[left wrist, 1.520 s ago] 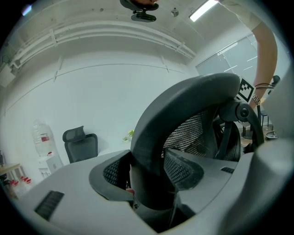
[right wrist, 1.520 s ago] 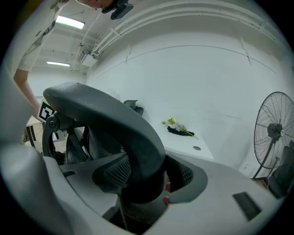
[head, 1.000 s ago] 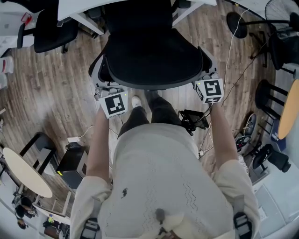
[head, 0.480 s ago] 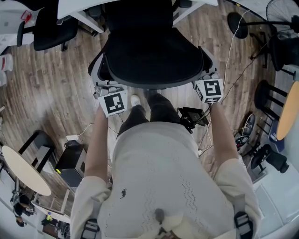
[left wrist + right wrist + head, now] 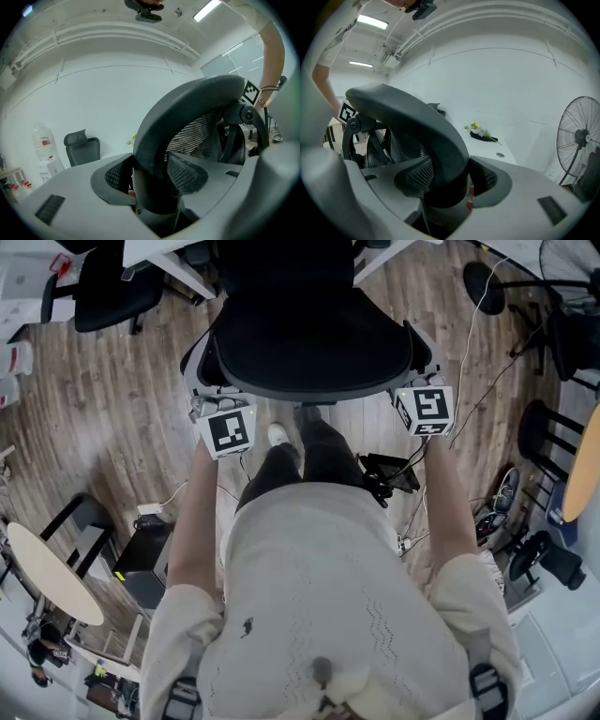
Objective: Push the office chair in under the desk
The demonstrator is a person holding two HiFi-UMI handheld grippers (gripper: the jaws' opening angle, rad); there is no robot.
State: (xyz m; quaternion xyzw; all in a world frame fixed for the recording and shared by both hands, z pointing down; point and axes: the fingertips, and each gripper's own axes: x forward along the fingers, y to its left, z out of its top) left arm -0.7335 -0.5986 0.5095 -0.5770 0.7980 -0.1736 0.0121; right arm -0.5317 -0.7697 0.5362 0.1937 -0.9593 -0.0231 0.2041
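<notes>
The left gripper (image 5: 149,182) and right gripper (image 5: 449,182) each have their jaws clamped on a side rim of the office chair's (image 5: 309,343) backrest. The chair's front reaches under the white desk (image 5: 157,249).

Wood-plank floor (image 5: 112,409) seen from above
On it stand the office chair (image 5: 309,343), a second black chair (image 5: 108,292) and a black box (image 5: 141,563) — white cables (image 5: 466,341) trail across
</notes>
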